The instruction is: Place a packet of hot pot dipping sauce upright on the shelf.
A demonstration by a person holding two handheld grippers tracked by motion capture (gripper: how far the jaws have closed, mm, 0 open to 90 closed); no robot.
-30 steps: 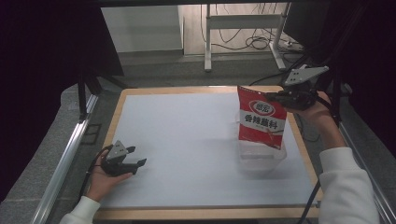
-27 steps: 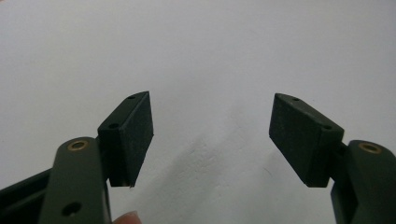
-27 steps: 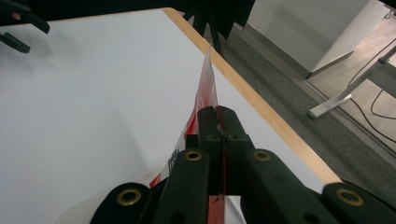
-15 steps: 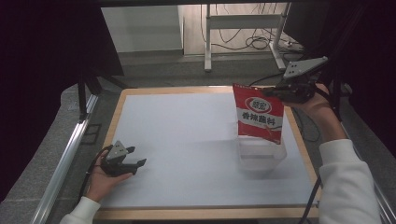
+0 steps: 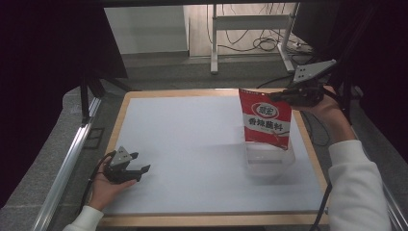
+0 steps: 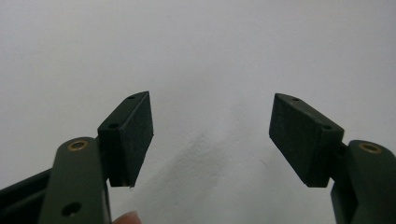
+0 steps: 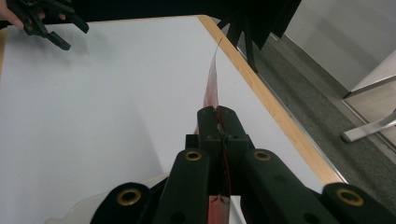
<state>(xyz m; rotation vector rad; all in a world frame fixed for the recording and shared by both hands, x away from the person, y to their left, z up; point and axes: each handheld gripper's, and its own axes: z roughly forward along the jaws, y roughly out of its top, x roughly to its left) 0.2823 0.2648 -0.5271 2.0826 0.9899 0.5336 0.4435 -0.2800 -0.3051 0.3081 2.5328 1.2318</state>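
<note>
My right gripper (image 5: 280,96) is clenched on the top edge of the red packet (image 5: 265,119), pinching its upper right corner so the packet hangs upright with its printed face toward me. In the right gripper view the two black jaws meet tight around the thin red film (image 7: 211,95), which rises edge-on past the tips. The packet's lower edge sits just above a clear plastic tub (image 5: 267,163) that stands on the white table (image 5: 192,139), on the right side and a little nearer to me than the middle.

My left gripper (image 5: 143,169) rests low at the near left of the table, well apart from the packet. Its jaws stand released and wide, pads (image 6: 138,128) apart with bare white surface between them.
</note>
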